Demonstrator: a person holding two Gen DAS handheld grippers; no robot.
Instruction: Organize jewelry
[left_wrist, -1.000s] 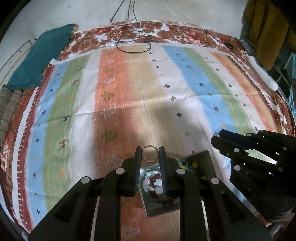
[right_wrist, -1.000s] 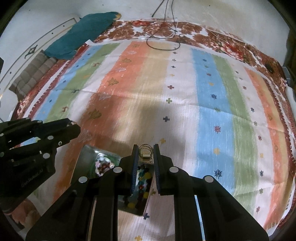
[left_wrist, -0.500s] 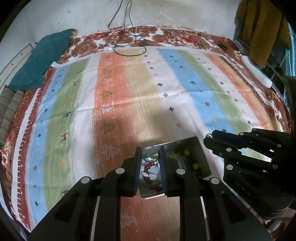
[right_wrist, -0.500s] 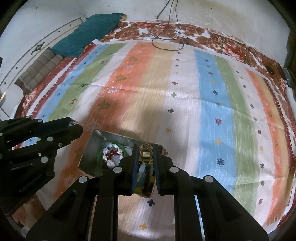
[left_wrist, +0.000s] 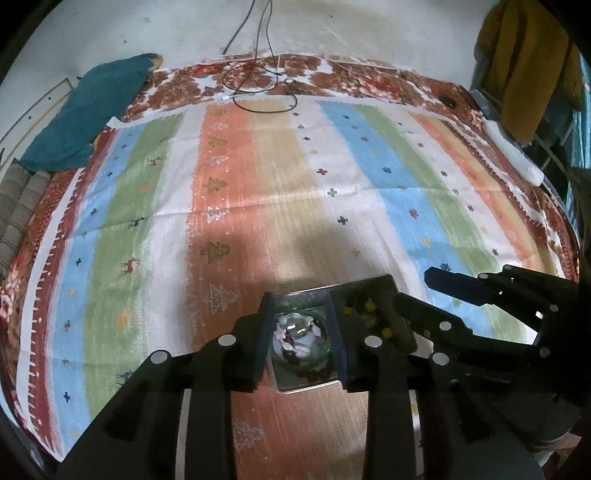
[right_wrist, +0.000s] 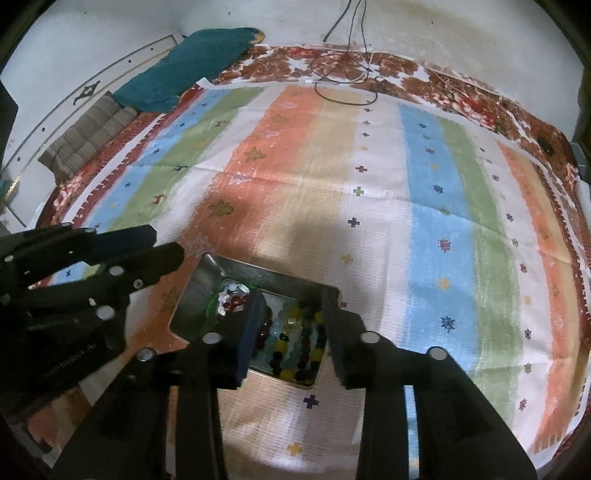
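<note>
A metal tray (left_wrist: 306, 295) (right_wrist: 207, 273) sits on the striped cloth, near the front. Its left part holds a green bangle with red and white beads (left_wrist: 299, 338) (right_wrist: 231, 301). Its right part holds colourful beads and a small gold piece (right_wrist: 291, 332) (left_wrist: 369, 314). My left gripper (left_wrist: 301, 314) is open and empty, just above the tray's left part. My right gripper (right_wrist: 291, 314) is open and empty, just above the tray's right part. Each gripper also shows in the other's view: the right one (left_wrist: 461, 288), the left one (right_wrist: 147, 243).
The striped cloth (left_wrist: 258, 192) covers a mattress by a white wall. A teal cloth (left_wrist: 88, 110) and striped cushions (right_wrist: 88, 140) lie at the far left. Black cables (left_wrist: 262, 85) lie at the far edge. Yellow clothes (left_wrist: 524, 66) hang at the far right.
Both grippers have opened. The thin ring held by the left one and the gold piece held by the right one have dropped into the tray. Both views now look more steeply at the tray.
</note>
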